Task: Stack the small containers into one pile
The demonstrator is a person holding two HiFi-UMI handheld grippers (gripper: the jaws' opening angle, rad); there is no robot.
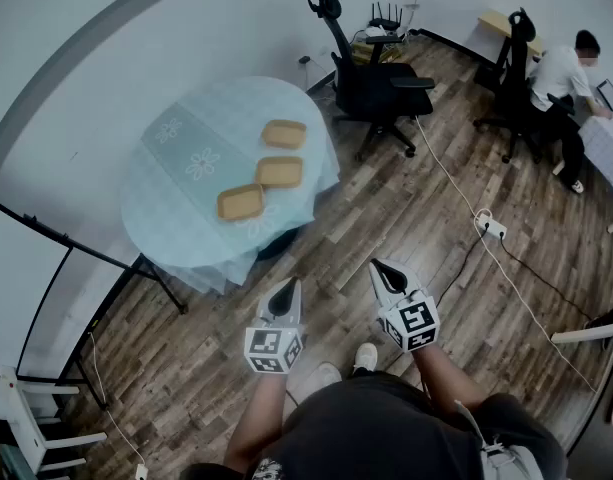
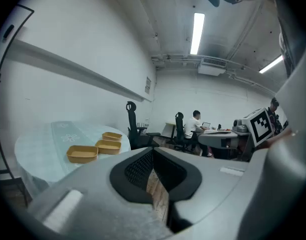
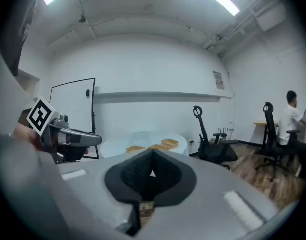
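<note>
Three shallow tan containers lie apart in a row on a round table (image 1: pixel 156 233) with a pale blue cloth: the far container (image 1: pixel 284 133), the middle container (image 1: pixel 280 172) and the near container (image 1: pixel 240 203). None sits inside another. My left gripper (image 1: pixel 286 287) and right gripper (image 1: pixel 377 265) are held low over the wooden floor, well short of the table, both shut and empty. The left gripper view shows its shut tips (image 2: pixel 153 150) with the containers (image 2: pixel 82 154) off to the left. In the right gripper view the containers (image 3: pixel 157 147) sit just beyond the shut tips (image 3: pixel 152 152).
A black office chair (image 1: pixel 381 78) stands right of the table. A power strip (image 1: pixel 491 228) and cables lie on the floor at right. A person (image 1: pixel 561 73) sits at a desk far right. A board's stand (image 1: pixel 136 268) and a white chair (image 1: pixel 26 418) are at left.
</note>
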